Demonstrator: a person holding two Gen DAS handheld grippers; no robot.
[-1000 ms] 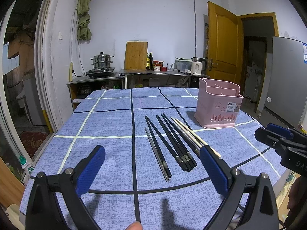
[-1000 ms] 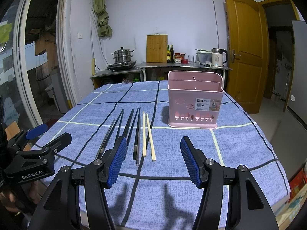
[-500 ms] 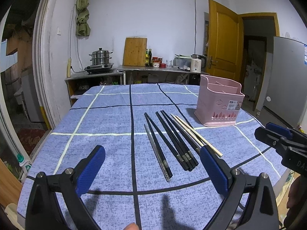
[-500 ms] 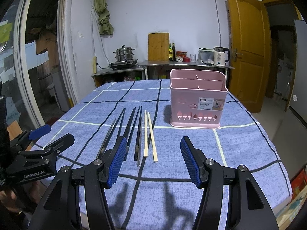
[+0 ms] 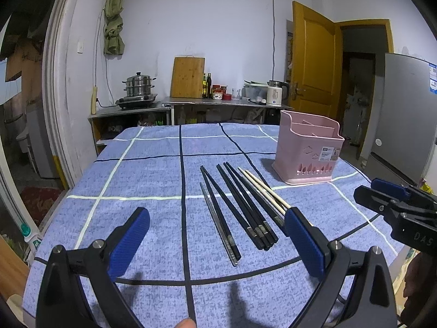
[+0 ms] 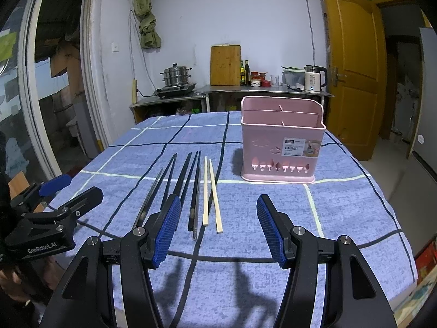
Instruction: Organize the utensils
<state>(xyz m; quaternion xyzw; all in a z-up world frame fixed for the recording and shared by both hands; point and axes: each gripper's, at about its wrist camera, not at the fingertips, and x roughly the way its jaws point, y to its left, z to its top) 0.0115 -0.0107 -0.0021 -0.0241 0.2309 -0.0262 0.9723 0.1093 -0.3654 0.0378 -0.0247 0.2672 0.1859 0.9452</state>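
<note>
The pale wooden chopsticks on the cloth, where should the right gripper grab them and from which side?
Probably near their square near ends, coming from above with the fingers straddling both sticks crosswise. The pale wooden chopsticks lie flat and close together on the blue tablecloth, rightmost in the row, so that side is free toward the pink basket. The right gripper is open above the cloth just short of them.

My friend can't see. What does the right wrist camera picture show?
An open gripper hovers over a blue checked tablecloth where dark chopsticks and two pale chopsticks lie in a row. A pink basket stands behind them to the right.
</note>
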